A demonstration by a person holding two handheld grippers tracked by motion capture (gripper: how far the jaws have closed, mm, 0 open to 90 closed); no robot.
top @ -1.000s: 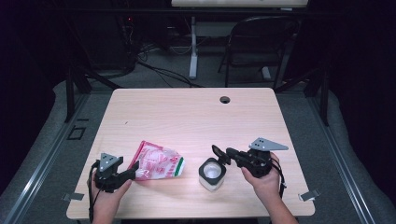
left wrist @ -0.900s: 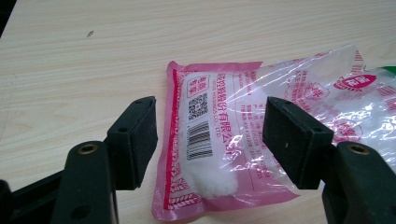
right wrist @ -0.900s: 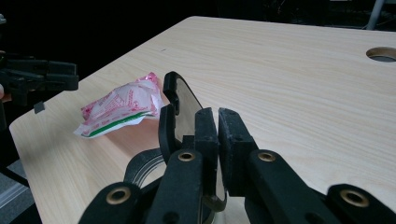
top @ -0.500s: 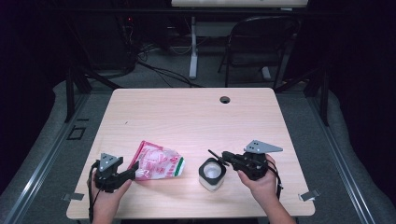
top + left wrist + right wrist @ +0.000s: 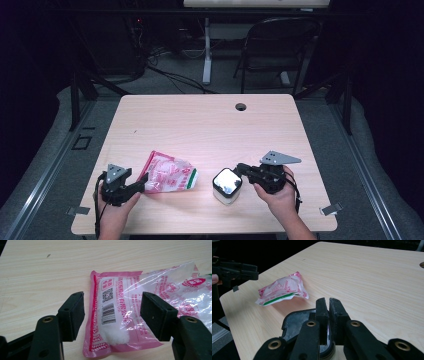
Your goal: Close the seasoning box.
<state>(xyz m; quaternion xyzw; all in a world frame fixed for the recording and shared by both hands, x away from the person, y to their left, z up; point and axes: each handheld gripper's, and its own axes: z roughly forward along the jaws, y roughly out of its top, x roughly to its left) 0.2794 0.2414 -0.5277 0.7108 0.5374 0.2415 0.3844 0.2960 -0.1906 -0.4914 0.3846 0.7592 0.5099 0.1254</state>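
Plainly, the container (image 5: pixel 226 185) rim is pinched by the right gripper (image 5: pixel 243 169); the left gripper (image 5: pixel 112 312) is spread around the bag (image 5: pixel 140 307), which could be torn if squeezed.

On the worktop (image 5: pixel 210 125), a plastic bag (image 5: pixel 169 172) lay near the front edge toward the left corner, with a small jar (image 5: pixel 226 185) to its right. The left tool (image 5: pixel 141 183) sat at the bag's left end, the right tool (image 5: pixel 241 167) at the jar's right side, and a hole (image 5: pixel 241 106) lay near the back edge.
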